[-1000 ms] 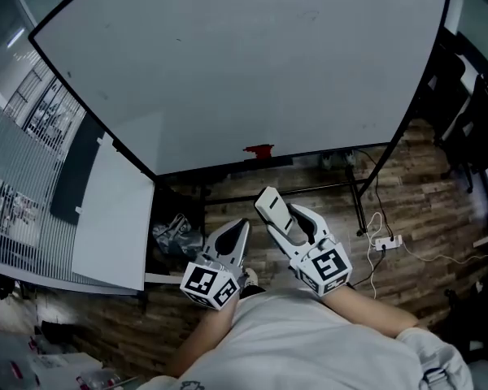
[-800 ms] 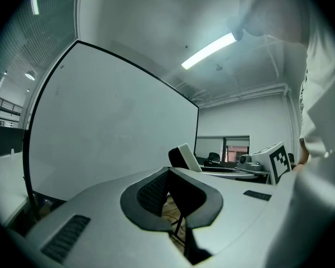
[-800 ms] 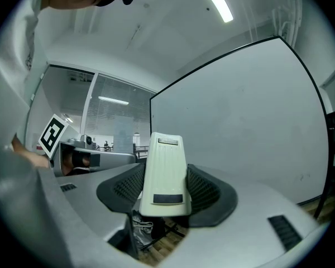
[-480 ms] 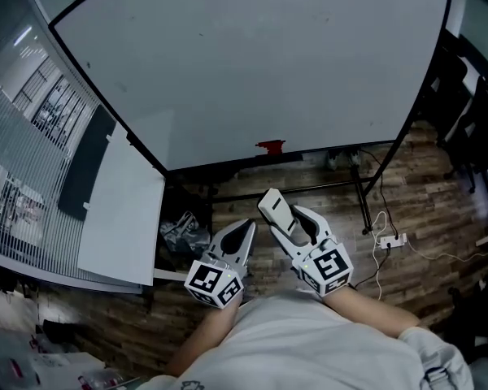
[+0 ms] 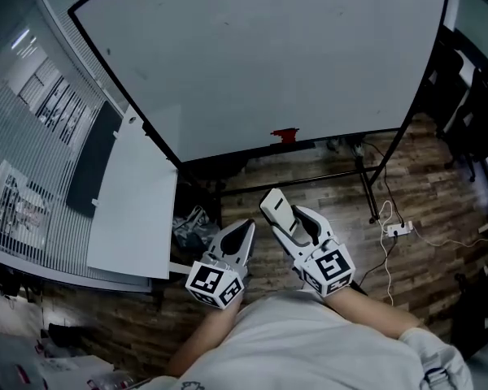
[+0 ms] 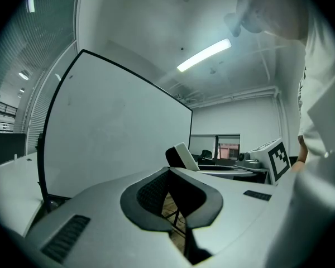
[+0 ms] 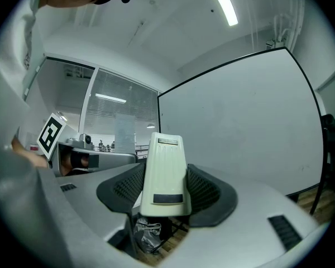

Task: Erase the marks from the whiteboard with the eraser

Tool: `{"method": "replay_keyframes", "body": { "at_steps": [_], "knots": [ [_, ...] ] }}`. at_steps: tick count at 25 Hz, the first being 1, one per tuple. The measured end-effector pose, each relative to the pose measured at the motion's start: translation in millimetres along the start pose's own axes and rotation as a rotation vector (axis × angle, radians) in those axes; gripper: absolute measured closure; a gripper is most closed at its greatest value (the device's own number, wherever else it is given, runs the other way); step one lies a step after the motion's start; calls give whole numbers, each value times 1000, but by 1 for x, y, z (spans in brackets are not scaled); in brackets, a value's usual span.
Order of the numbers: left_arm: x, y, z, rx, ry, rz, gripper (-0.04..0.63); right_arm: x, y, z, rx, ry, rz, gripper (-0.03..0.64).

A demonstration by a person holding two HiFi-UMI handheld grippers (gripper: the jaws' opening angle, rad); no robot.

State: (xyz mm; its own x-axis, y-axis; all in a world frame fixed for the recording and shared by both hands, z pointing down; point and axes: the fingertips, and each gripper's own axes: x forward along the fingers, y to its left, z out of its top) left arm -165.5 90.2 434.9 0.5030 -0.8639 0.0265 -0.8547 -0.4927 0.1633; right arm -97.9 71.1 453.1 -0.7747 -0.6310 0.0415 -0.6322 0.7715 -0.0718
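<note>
Close to the person's body, the left gripper [image 5: 242,227] is pinched shut on nothing, while the right gripper [image 5: 297,224] clamps the cream eraser [image 7: 163,172] between its jaws, well apart from the board. Beyond them the whiteboard [image 5: 260,55] shows only faint specks, so the wiping looks all but finished. A small red object [image 5: 285,135] sits on its lower ledge.

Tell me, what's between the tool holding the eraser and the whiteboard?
Between eraser and whiteboard, the head view shows only wood floor, the stand's black crossbar and a small red thing at the board's edge.
</note>
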Motion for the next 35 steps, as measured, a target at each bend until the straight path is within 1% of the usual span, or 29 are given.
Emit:
{"method": "replay_keyframes", "body": {
  "at_steps": [7, 10, 14, 24, 35],
  "knots": [
    [-68, 5, 3, 7, 2, -16, 589, -4, 68, -3, 4, -4, -21, 374],
    [-85, 11, -4, 14, 6, -23, 589, -3, 90, -12, -7, 0, -27, 374],
    [-106, 9, -16, 0, 15, -41, 589, -11, 114, -21, -13, 1, -43, 374],
    [-145, -8, -18, -4, 8, -82, 589, -28, 149, -24, -13, -10, -62, 374],
    [-177, 4, -15, -10, -13, -50, 589, -22, 178, -24, -18, 4, -35, 374]
  ]
}}
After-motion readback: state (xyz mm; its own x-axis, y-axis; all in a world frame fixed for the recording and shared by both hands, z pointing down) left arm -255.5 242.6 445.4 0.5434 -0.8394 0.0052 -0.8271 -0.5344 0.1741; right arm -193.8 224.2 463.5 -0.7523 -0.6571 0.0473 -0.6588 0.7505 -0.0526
